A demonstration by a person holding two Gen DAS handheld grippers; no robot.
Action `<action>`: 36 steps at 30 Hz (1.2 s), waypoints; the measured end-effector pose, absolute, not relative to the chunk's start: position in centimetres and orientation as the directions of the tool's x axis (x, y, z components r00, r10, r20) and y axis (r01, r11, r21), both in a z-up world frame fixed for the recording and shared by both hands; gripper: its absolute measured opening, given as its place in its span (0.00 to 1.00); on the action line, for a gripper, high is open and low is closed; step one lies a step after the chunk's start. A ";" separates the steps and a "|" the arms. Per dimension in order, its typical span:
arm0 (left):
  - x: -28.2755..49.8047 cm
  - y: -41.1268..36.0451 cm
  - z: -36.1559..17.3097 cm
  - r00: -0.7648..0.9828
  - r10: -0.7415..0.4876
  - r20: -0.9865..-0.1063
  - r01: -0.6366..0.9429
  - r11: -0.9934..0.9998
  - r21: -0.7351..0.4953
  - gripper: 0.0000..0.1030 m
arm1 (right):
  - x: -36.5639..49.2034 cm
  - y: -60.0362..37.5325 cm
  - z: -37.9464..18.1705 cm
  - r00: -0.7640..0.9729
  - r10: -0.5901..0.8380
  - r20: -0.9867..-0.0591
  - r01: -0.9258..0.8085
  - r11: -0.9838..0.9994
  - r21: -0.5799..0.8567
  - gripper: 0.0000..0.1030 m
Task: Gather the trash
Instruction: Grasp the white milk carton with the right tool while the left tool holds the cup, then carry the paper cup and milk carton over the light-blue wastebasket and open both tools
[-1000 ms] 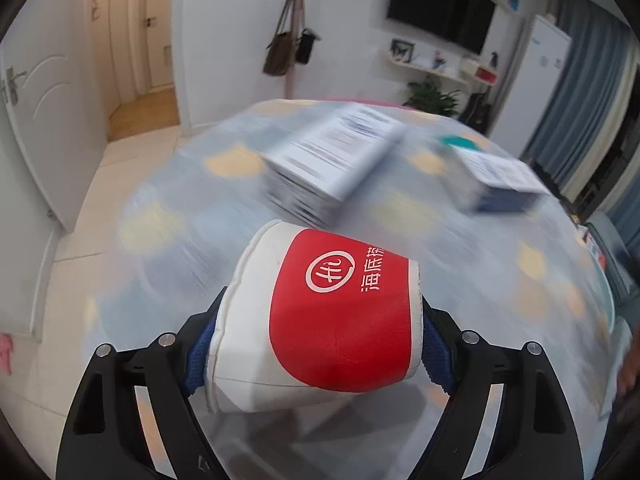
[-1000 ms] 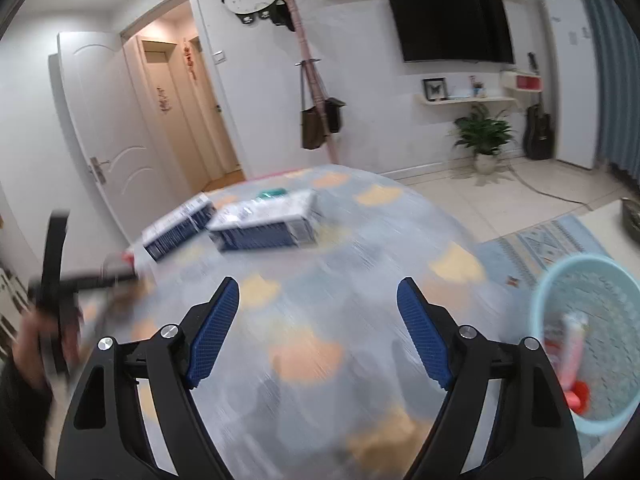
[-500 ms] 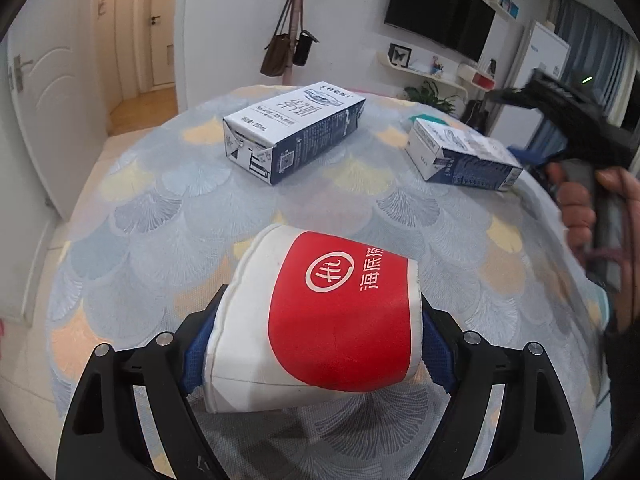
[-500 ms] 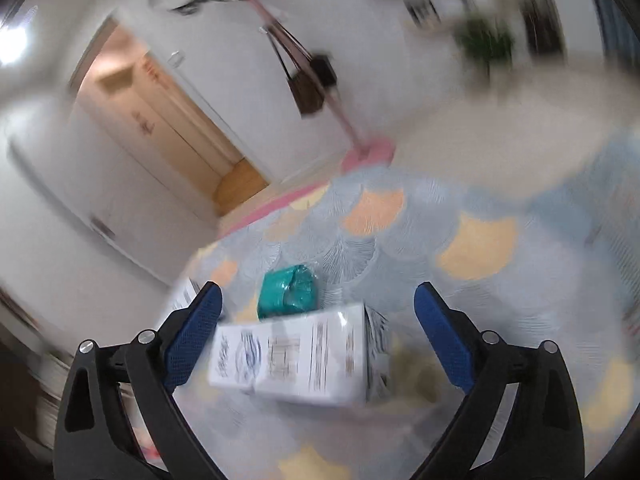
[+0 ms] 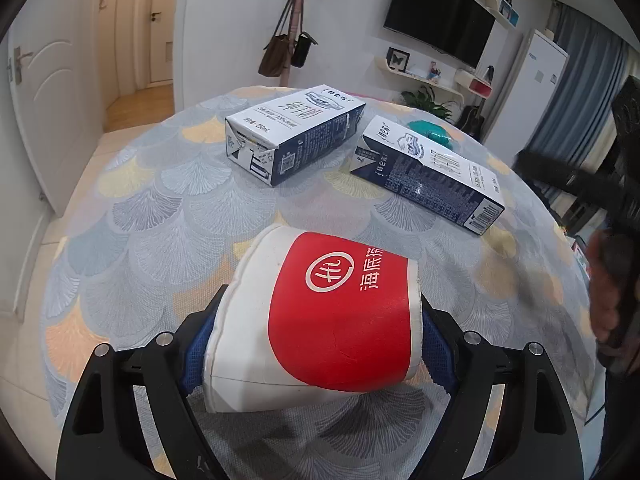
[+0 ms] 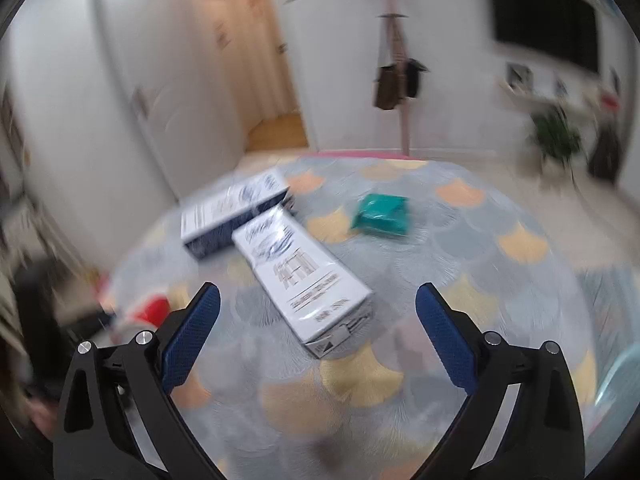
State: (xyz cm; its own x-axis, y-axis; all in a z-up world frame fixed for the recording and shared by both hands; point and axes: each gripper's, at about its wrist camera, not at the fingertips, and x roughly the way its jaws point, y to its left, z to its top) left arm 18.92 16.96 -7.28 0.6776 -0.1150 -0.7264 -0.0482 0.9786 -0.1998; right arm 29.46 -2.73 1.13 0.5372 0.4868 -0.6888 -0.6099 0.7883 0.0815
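Note:
My left gripper [image 5: 316, 340] is shut on a red and white paper cup [image 5: 320, 312], held on its side just above the round table [image 5: 160, 216]. Two blue and white milk cartons lie on the table: one [image 5: 292, 132] at the back middle, one [image 5: 428, 168] to its right. A crumpled teal wrapper [image 5: 430, 130] lies behind them. My right gripper [image 6: 318, 336] is open and empty, above the table, with the nearer carton [image 6: 304, 276] lying just ahead between its fingers. The second carton [image 6: 236, 212] and the teal wrapper [image 6: 382, 210] lie beyond. The cup shows blurred at the left [image 6: 154, 310].
The table has a scale-patterned cloth and drops off to tiled floor on all sides. A light blue basket rim [image 6: 624, 372] shows at the right edge of the right wrist view. A coat stand with bags [image 5: 288, 48] stands behind the table.
My right gripper has swung toward the cartons and now faces the nearer one from close up. My left gripper has held the cup and steadied over the table.

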 end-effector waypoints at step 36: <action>11.2 12.0 -3.1 0.793 0.054 -0.607 -0.127 0.989 -0.077 0.78 | 14.3 -13.3 -0.7 0.710 0.396 -0.582 -0.368 0.914 0.173 0.52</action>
State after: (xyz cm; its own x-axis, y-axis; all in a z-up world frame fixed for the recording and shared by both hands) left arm 11.20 11.97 -3.06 0.7926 0.0543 -0.6073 -0.1269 0.9889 -0.0772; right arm 14.29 -13.33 -0.66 0.7101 0.3963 -0.5820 -0.3679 0.9136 0.1732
